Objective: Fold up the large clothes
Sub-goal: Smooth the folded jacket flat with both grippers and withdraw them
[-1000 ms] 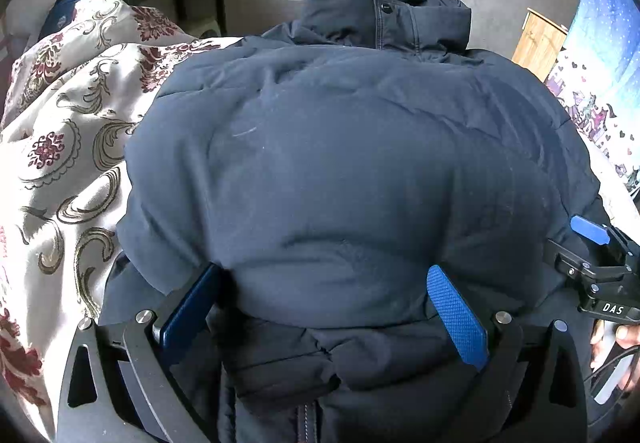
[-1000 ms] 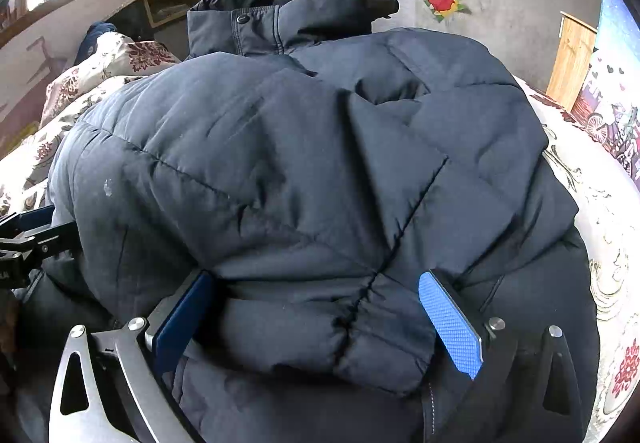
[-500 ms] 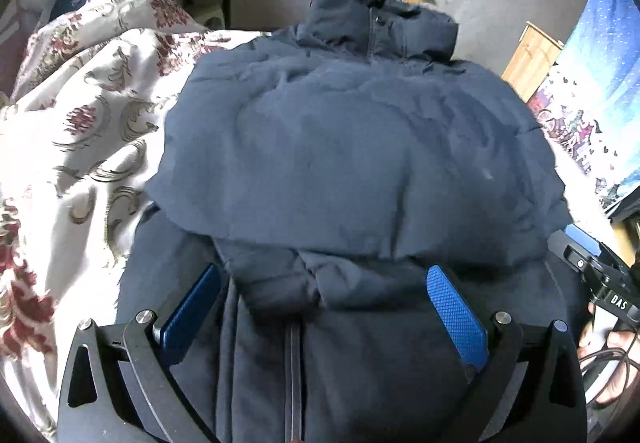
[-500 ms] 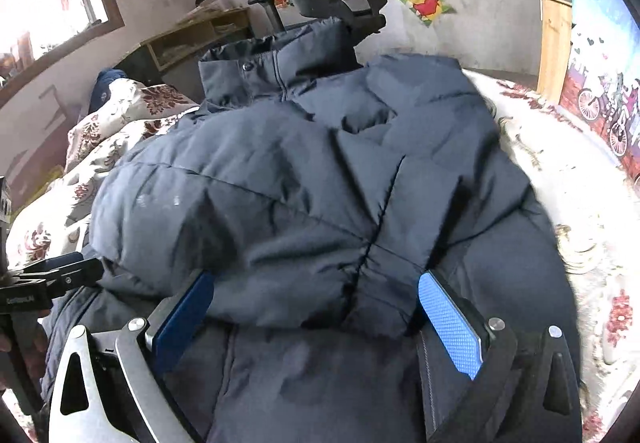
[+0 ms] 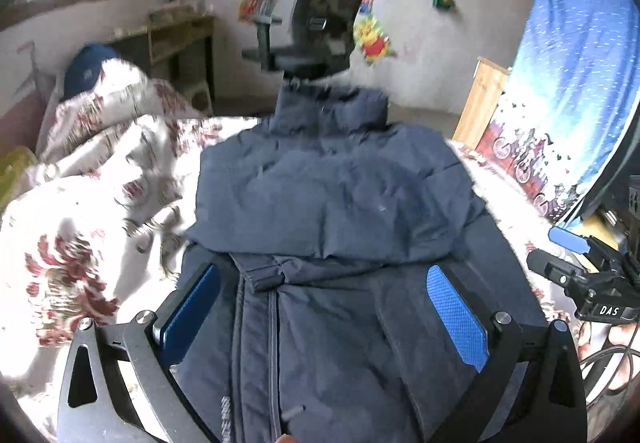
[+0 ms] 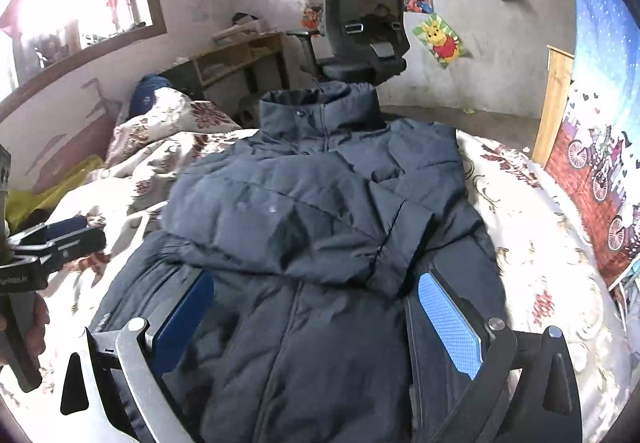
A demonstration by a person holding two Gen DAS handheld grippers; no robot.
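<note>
A dark navy puffer jacket (image 5: 336,203) lies front up on the floral bedspread (image 5: 80,243), collar (image 6: 320,111) toward the far end. Its sleeves (image 6: 288,227) are folded across the chest, with a cuff (image 6: 394,267) near the zip. My left gripper (image 5: 320,283) hovers open over the jacket's lower front, nothing between its blue pads (image 5: 456,315). My right gripper (image 6: 316,283) is also open, above the hem area just below the folded sleeve. Each gripper shows in the other's view: the right gripper (image 5: 560,255) at the jacket's right edge, the left gripper (image 6: 68,233) at its left.
A black office chair (image 6: 360,35) stands beyond the bed's far end, beside a wooden desk (image 6: 240,55). Bunched floral bedding (image 5: 112,103) is piled at the far left. A blue patterned hanging (image 5: 568,83) and a wooden panel (image 6: 556,99) line the right side.
Both grippers have drawn back and upward from the jacket. The folded part, bulging close between the fingers a second ago, now lies flatter on the chest, farther away.
</note>
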